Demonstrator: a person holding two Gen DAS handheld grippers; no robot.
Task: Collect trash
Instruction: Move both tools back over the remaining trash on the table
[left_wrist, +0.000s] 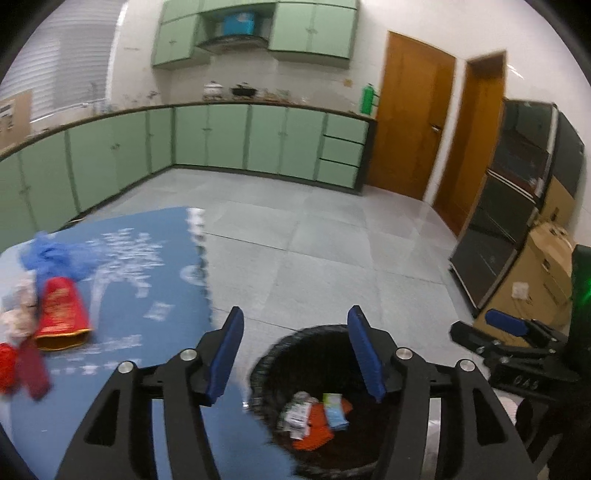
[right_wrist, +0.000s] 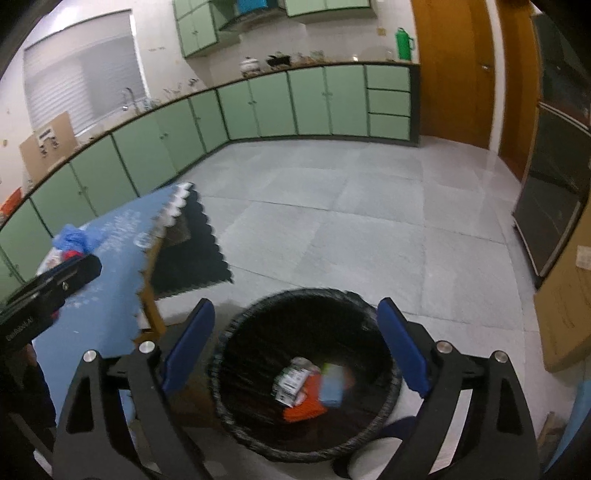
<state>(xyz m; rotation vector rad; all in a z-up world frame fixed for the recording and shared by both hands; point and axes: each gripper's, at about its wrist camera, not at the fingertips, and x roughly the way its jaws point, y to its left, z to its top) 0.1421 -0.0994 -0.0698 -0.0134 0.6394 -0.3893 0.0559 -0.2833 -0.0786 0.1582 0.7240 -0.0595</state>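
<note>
A black trash bin (left_wrist: 280, 354) (right_wrist: 236, 369) stands on the floor beside a table with a blue cloth (left_wrist: 140, 266) (right_wrist: 110, 243). Inside the bin lie an orange wrapper (left_wrist: 317, 424) (right_wrist: 306, 402), a white-green packet (left_wrist: 297, 413) (right_wrist: 290, 380) and a light-blue packet (left_wrist: 335, 410) (right_wrist: 332, 387). On the table lie a red pouch (left_wrist: 61, 314), a blue glove (left_wrist: 51, 258) (right_wrist: 74, 236) and other red and white wrappers (left_wrist: 14, 332). My left gripper (left_wrist: 295, 350) is open and empty above the bin's rim by the table edge. My right gripper (right_wrist: 297, 347) is open and empty above the bin.
Green kitchen cabinets (left_wrist: 221, 140) (right_wrist: 277, 103) line the far walls. Wooden doors (left_wrist: 413, 110) and a dark glass cabinet (left_wrist: 517, 192) stand at the right, with cardboard boxes (left_wrist: 546, 266) beside it. A grey tiled floor (right_wrist: 369, 229) lies between.
</note>
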